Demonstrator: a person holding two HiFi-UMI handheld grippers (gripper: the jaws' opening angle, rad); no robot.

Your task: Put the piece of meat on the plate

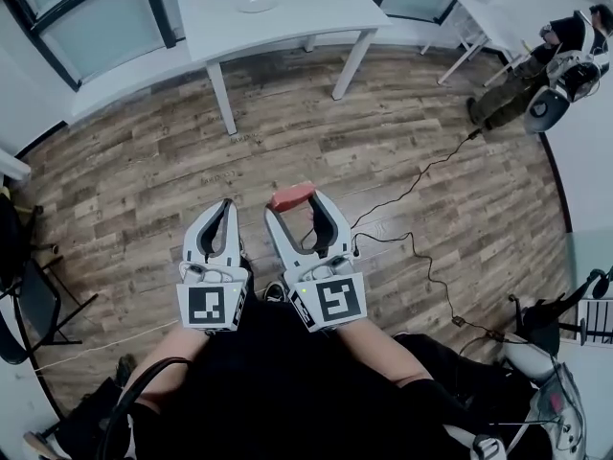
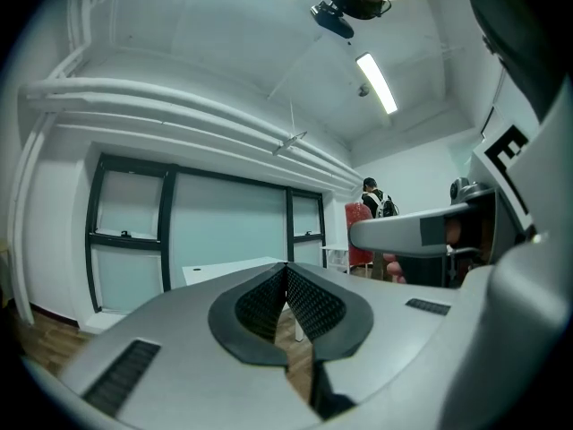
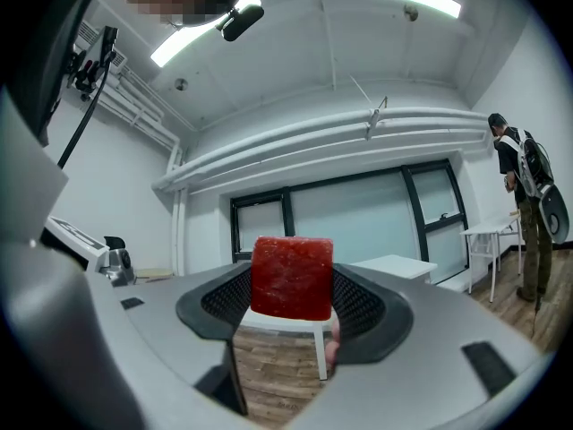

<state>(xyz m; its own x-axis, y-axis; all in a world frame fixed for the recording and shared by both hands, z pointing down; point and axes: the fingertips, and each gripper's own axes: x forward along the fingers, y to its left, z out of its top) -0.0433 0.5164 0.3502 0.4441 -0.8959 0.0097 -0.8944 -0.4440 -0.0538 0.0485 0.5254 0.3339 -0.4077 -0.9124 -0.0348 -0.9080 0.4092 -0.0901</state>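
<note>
We are holding both tools close in front of our body, above the wooden floor (image 1: pixel 134 171). The left hand-held gripper (image 1: pixel 228 205) is sitting clenched, its ribbed pads (image 2: pixel 313 307) pressing together at the tips with nothing between them. Just beside it, the right hand-held gripper (image 1: pixel 295 205) is grasping the piece of meat (image 1: pixel 291 196), a red square-faced block. Its jaws are standing only as far apart as the block is thick, and the block is poking out past their tips. A black cable (image 1: pixel 421 247) is trailing over the boards to our right. Well beyond, the white worktop (image 1: pixel 316 3) is carrying the pale plate (image 1: pixel 257 5), well apart from the meat. A person (image 1: pixel 517 84) is standing at the far right
</note>
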